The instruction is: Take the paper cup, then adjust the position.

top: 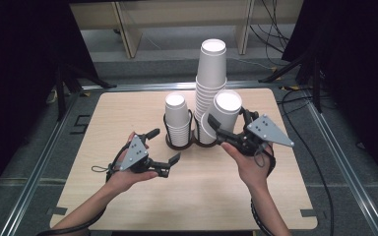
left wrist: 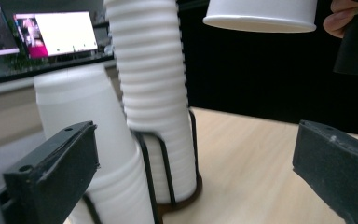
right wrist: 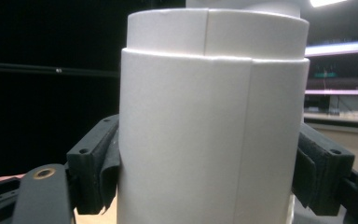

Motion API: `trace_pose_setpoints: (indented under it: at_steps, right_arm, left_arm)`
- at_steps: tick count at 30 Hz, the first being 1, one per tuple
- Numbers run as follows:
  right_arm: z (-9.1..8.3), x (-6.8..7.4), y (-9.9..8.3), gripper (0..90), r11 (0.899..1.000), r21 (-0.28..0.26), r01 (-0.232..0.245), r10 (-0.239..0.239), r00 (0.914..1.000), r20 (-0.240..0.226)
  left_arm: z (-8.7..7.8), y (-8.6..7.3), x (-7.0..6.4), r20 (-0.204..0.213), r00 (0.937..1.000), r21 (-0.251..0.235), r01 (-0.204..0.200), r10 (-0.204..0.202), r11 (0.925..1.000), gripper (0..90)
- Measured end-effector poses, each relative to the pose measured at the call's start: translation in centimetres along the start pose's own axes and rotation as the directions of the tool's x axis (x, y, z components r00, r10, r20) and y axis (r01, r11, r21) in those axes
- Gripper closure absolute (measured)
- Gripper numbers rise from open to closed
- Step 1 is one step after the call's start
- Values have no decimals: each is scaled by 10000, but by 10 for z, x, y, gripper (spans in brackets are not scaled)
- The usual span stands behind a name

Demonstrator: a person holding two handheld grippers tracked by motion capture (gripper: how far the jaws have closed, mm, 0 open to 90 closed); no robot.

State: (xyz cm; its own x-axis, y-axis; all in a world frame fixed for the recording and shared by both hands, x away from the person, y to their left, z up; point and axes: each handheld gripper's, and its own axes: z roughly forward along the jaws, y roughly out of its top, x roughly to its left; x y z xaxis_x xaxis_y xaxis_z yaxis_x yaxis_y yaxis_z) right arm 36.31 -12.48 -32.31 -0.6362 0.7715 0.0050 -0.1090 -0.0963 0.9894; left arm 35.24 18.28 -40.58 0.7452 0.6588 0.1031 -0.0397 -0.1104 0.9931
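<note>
Right tool pinching an upturned paper cup, jaws pressed flat on opposite walls, as seen in the right gripper view. Held off the tabletop, tilted, just beside the tall stack that stands in the right ring of the wire holder. Likely the step in hand: carrying this cup onto one of the stacks, or off one; cannot tell which.

To do it well: level the cup before lowering, open mouth straight down and centred over the chosen stack's top. Keep the squeeze light, since thin paper walls dent and an ovalled rim will catch. Approach from above rather than sideways, because the tall stack looks easy to knock over. Lower slowly until the cup seats, then spread the jaws without dragging.

Left tool spread wide, holding nothing, low over the tabletop just in front of the short stack. Seen from the left gripper view, both stacks rise ahead between its jaws, with the held cup above and to the right. Handy there for steadying the holder if needed.
</note>
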Motion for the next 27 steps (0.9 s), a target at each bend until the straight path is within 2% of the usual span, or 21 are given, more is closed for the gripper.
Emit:
trace_pose_setpoints:
  at_steps: [1, 2, 3, 5, 6, 7, 9, 11, 14, 17, 18, 20, 21, 22, 23, 24, 25, 26, 27]
  right_arm:
    - [-3, 1, -12, 215, 9995, 233, -195, 195, 9998, 1]
    - [-3, 1, -12, 215, 9995, 233, -195, 195, 9998, 1]
    - [-6, 1, -24, 215, 9985, 482, -250, 246, 9997, 90]
    - [-7, 2, -28, 215, 9980, 561, -295, 289, 9995, 115]
    - [-10, 4, -38, 215, 9949, 767, -663, 656, 9978, 111]
    - [-11, 4, -41, 215, 9946, 839, -609, 598, 9981, 156]
    - [-12, 8, -48, 215, 9914, 1070, -755, 743, 9971, 151]
    - [-12, 10, -54, 215, 9922, 1064, -643, 628, 9979, 170]
    - [-11, 14, -60, 215, 9879, 1258, -910, 901, 9959, 129]
    - [-7, 22, -75, 213, 9813, 1506, -1198, 1205, 9927, 45]
    - [-5, 23, -80, 213, 9827, 1441, -1163, 1182, 9930, -44]
    - [-4, 25, -85, 213, 9766, 1554, -1488, 1515, 9885, -51]
    - [-3, 24, -89, 213, 9772, 1629, -1365, 1394, 9902, -64]
    - [-2, 25, -91, 213, 9746, 1632, -1533, 1557, 9878, -23]
    - [-2, 25, -94, 213, 9746, 1687, -1476, 1503, 9886, -29]
    - [-1, 28, -96, 213, 9680, 1801, -1750, 1786, 9839, -37]
    - [-1, 28, -99, 213, 9676, 1882, -1685, 1725, 9850, -53]
    - [0, 27, -101, 213, 9713, 1861, -1479, 1522, 9883, -93]
    - [0, 29, -103, 213, 9646, 2010, -1709, 1758, 9844, -67]
  left_arm:
    - [-4, -10, -1, -93, 9999, 122, -137, 138, 9998, 0]
    - [-4, -10, -1, -93, 9999, 122, -137, 138, 9998, 0]
    - [-7, -16, -2, -140, 9997, 256, -176, 179, 9995, 0]
    - [-11, -24, -2, -219, 9997, 394, -45, 54, 9992, 0]
    - [-12, -29, -2, -208, 9997, 226, 92, -88, 9997, 0]
    - [-15, -30, -2, -261, 9996, 420, 91, -80, 9991, 0]
    - [-17, -32, -3, -254, 9997, 412, 79, -69, 9991, 0]
    - [-18, -34, -4, -224, 9996, 419, 151, -142, 9990, 0]
    - [-20, -35, -6, -194, 9997, 428, 158, -150, 9990, 0]
    - [-22, -40, -8, -118, 9998, 431, 156, -151, 9989, 0]
    - [-21, -40, -9, -116, 9998, 375, 168, -163, 9992, 0]
    - [-21, -42, -9, -126, 9997, 381, 192, -188, 9991, 0]
    - [-20, -44, -10, -113, 9995, 245, 312, -309, 9992, 0]
    - [-19, -45, -11, -165, 9995, 334, 276, -270, 9991, 0]
    - [-18, -46, -12, -193, 9996, 315, 194, -188, 9993, 0]
    - [-17, -48, -14, -145, 9998, 420, 170, -164, 9990, 0]
    - [-15, -49, -15, -72, 9997, 450, 215, -212, 9988, 0]
    - [-15, -49, -15, -72, 9997, 450, 215, -212, 9988, 0]
    - [-12, -52, -17, 22, 9995, 451, 309, -310, 9985, 0]
